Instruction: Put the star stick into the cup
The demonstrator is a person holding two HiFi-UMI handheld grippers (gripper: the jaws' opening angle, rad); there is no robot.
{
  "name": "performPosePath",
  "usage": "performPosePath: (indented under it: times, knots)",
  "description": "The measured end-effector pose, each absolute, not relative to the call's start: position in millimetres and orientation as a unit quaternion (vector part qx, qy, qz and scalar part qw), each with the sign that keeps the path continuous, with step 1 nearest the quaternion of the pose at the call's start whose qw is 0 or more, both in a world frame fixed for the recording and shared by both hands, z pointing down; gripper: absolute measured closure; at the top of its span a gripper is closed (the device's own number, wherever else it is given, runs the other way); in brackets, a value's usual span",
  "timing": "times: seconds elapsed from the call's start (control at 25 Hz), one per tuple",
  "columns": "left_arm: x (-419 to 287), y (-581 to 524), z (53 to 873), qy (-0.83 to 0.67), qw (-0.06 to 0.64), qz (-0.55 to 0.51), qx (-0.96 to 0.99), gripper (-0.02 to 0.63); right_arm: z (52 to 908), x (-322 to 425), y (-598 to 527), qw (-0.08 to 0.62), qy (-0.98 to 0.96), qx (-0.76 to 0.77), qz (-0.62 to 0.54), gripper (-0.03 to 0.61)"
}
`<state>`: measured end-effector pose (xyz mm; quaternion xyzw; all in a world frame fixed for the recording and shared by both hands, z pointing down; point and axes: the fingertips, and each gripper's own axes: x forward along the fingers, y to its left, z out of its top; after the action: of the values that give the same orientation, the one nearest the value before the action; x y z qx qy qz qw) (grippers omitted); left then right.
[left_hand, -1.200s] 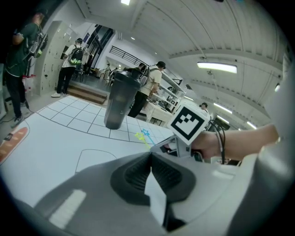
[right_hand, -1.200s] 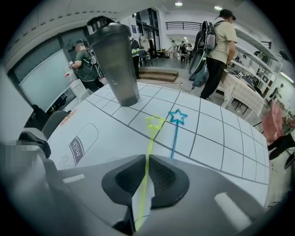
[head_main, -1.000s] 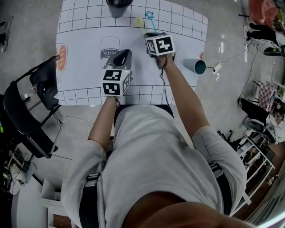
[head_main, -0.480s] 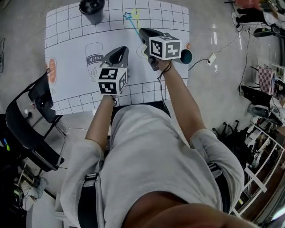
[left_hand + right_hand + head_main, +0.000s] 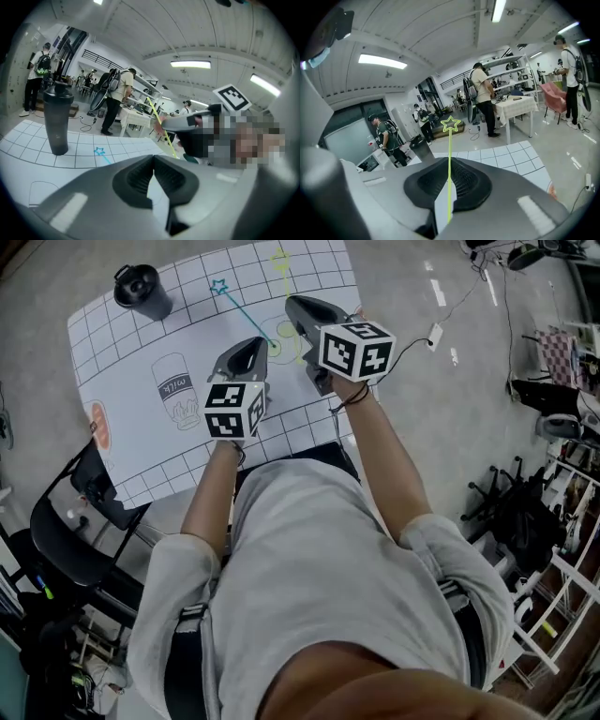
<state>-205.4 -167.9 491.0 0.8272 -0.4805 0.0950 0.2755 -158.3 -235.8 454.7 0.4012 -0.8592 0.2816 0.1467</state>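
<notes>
Star stick (image 5: pixel 450 145), yellow-green, stood clamped between your right gripper's (image 5: pixel 450 160) fingers, its star jutting well past them. Beneath lay your counter (image 5: pixel 150 465) under a gridded sheet. Your dark cup (image 5: pixel 141 292) stood upright, well ahead and left of the left fingers. Your left gripper (image 5: pixel 153 157) had its fingers pressed together on nothing. A blue star stick (image 5: pixel 246 313) lay flat just ahead of them.

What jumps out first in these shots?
The right gripper is shut on a yellow star stick, its star pointing away from it. A blue star stick lies on the gridded mat, with the dark cup upright at its far left corner. The left gripper is shut and empty.
</notes>
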Motion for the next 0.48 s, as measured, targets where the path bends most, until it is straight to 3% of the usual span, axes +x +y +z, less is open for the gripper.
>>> performPosePath:
  times: [0.24, 0.48]
  knots:
    - [-169.0, -173.2, 477.6, -0.45, 0.263, 0.097, 0.848, 0.611, 394.8, -104.8, -238.3, 0.07, -0.86, 0.449, 0.232, 0.563]
    - [-139.4, -166.5, 475.5, -0.42, 0.258, 0.107, 0.863, 0.611, 372.4, -41.1, -239.4, 0.036, -0.841, 0.511, 0.171, 0.563]
